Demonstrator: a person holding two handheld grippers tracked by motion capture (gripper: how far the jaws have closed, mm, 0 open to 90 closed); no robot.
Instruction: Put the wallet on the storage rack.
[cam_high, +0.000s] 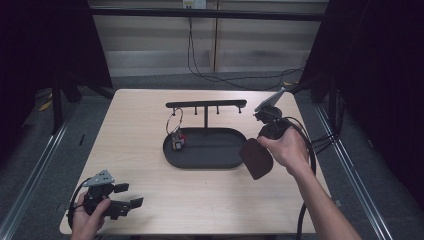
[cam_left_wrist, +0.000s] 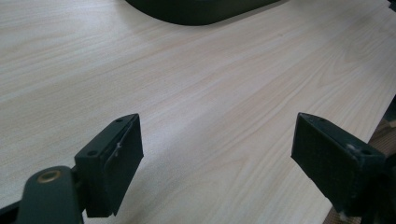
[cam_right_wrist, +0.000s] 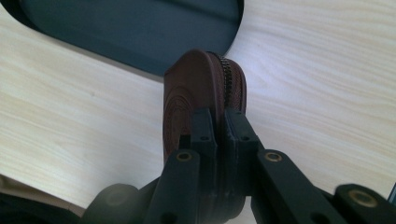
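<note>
Right of centre in the high view, the right gripper (cam_high: 264, 145) pinches a brown zip pouch (cam_high: 256, 158) just off the right end of the black oval tray (cam_high: 210, 161). The pouch hangs below the hand, its long axis running from upper left to lower right of the frame, rounded end lowest. In the right gripper view the jaws are pressed tight on the pouch (cam_right_wrist: 205, 100), which stands edge-on and points toward the top of the frame; it is dark reddish-brown, with a zip along its right edge and faint ringed embossing on its flat side. Its lower part is hidden behind the jaws. At the lower left of the high view, the left gripper (cam_high: 127, 195) rests over the wooden table (cam_high: 145, 120), jaws spread wide on nothing. Small items hanging on the tray's rack (cam_high: 206, 104) are too small to make out.
</note>
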